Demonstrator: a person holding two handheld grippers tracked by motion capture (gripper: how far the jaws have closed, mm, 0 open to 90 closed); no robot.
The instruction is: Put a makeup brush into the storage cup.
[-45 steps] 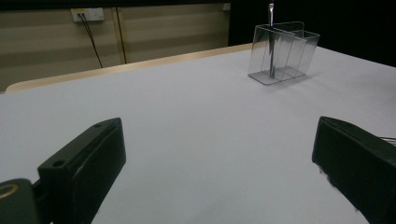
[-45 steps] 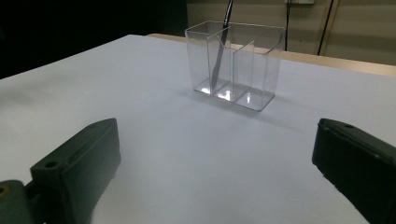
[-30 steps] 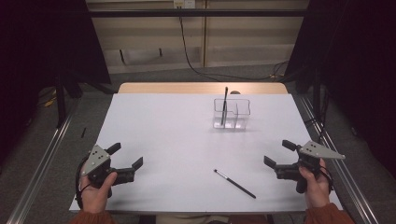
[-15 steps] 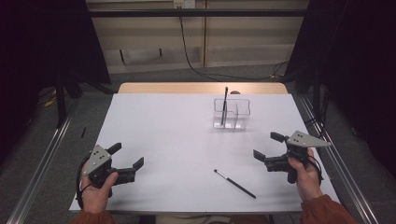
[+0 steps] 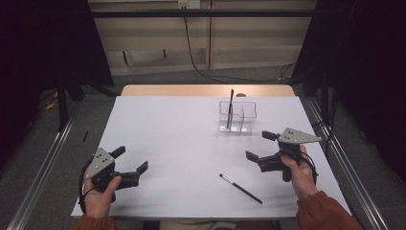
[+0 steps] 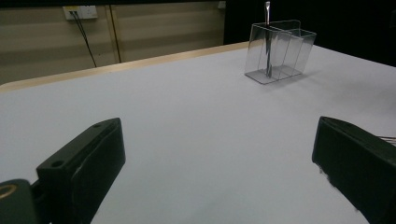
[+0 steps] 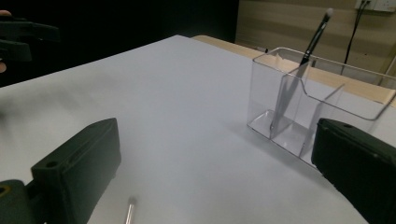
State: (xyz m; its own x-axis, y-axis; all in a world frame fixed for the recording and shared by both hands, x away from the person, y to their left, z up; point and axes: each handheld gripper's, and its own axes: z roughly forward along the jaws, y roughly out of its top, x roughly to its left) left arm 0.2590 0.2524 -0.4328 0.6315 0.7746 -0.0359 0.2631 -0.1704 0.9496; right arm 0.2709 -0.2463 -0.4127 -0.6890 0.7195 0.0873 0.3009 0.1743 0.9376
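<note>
Above the white table (image 5: 182,143), I'm bringing the right gripper (image 5: 263,147), jaws apart, toward the loose brush (image 5: 241,189), probably lowering next.

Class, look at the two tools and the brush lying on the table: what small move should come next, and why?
Probably lower the right tool, jaws open, toward the loose brush lying flat near it. Another brush already stands in the clear organiser, and the left tool is farther off.

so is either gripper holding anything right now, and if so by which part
Nothing is held. The left gripper and right gripper are both open and empty; the brush lies loose on the table.
</note>
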